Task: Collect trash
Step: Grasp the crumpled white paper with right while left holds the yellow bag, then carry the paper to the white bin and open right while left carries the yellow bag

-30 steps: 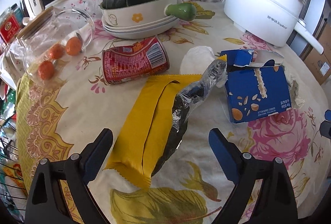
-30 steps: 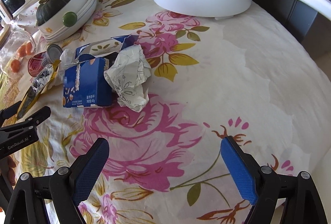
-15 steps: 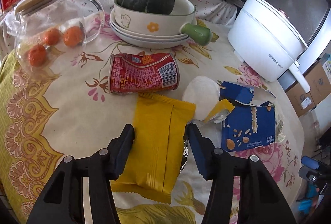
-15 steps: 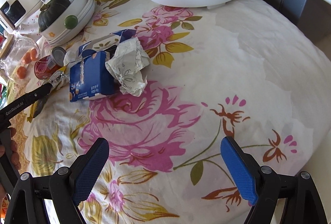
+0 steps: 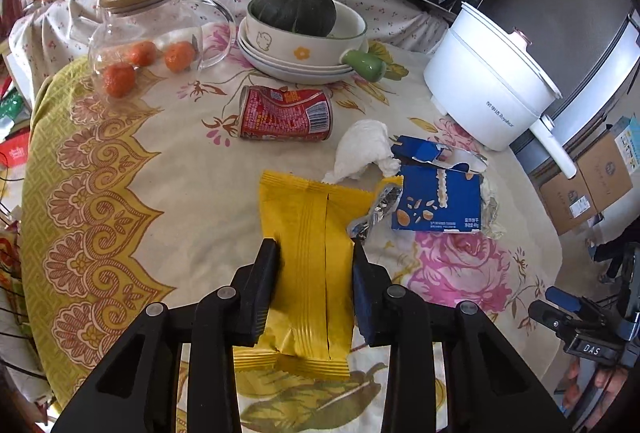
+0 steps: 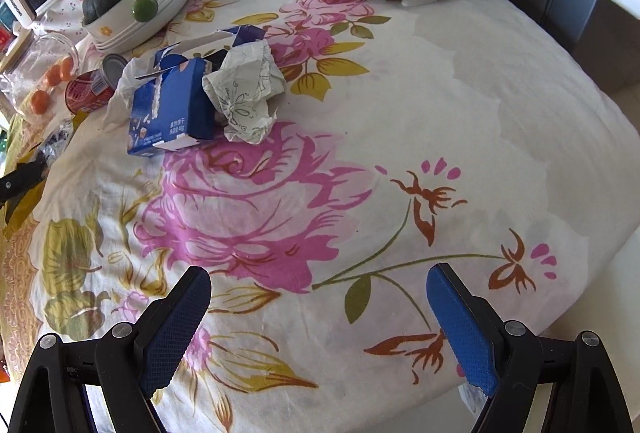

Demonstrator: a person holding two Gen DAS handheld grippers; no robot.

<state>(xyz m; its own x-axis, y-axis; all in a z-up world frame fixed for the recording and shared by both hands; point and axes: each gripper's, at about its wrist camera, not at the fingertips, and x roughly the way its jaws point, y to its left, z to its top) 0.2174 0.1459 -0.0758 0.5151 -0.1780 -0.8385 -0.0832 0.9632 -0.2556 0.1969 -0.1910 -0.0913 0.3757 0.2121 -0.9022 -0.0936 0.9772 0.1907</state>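
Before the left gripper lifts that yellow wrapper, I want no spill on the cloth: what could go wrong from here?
1. The left gripper pinches the yellow wrapper by its sides only; the slick film may buckle and slip out.
2. The wrapper's torn foil end reaches the blue carton, so lifting could drag it or shed crumbs.
3. The right gripper hangs open, far from the crumpled paper, so nothing steadies the pile.

A yellow wrapper (image 5: 310, 253) with a silver foil lining sits between the left gripper (image 5: 314, 265)'s dark pads; beyond lie a red can (image 5: 286, 115), white tissue (image 5: 364, 151) and blue carton (image 5: 438, 199); pink roses and gold scrollwork pattern the cream tablecloth (image 6: 400, 153).
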